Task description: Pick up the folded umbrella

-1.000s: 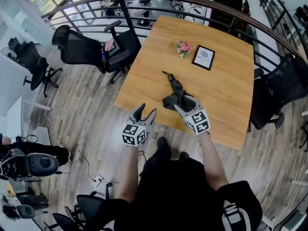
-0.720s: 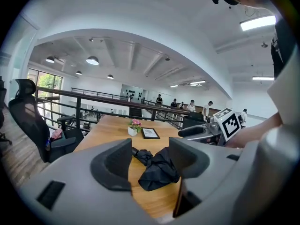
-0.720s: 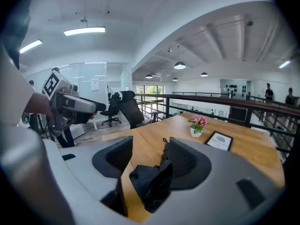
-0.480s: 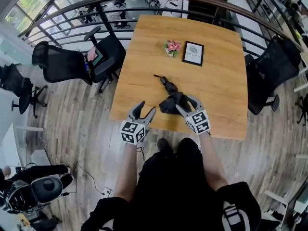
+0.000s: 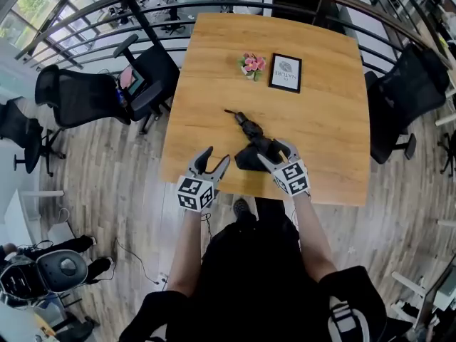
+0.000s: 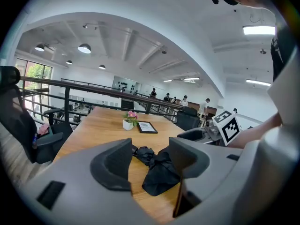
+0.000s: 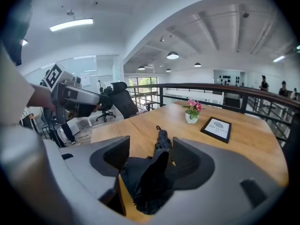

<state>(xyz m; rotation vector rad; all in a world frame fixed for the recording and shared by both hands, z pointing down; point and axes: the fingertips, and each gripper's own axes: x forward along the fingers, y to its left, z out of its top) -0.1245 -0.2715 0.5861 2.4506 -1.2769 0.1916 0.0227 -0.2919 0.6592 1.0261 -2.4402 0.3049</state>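
The black folded umbrella [image 5: 248, 147] lies on the wooden table [image 5: 214, 77] close to its near edge, handle end pointing far-left. The right gripper [image 5: 276, 153] straddles its loose canopy, jaws wide, having just been opening, not pinching. The left gripper [image 5: 216, 157], jaws apart and empty, hovers just left.

Bright, even light comes from windows [image 6: 35, 74] and ceiling lamps [image 6: 85, 48]; shadows on the table [image 5: 214, 63] are soft. Edges bend strongly, and gripper views darken at the corners

Left gripper [image 5: 216, 155] jaws apart, right gripper [image 5: 276, 153] likewise (just widening, umbrella [image 5: 249, 129] between)
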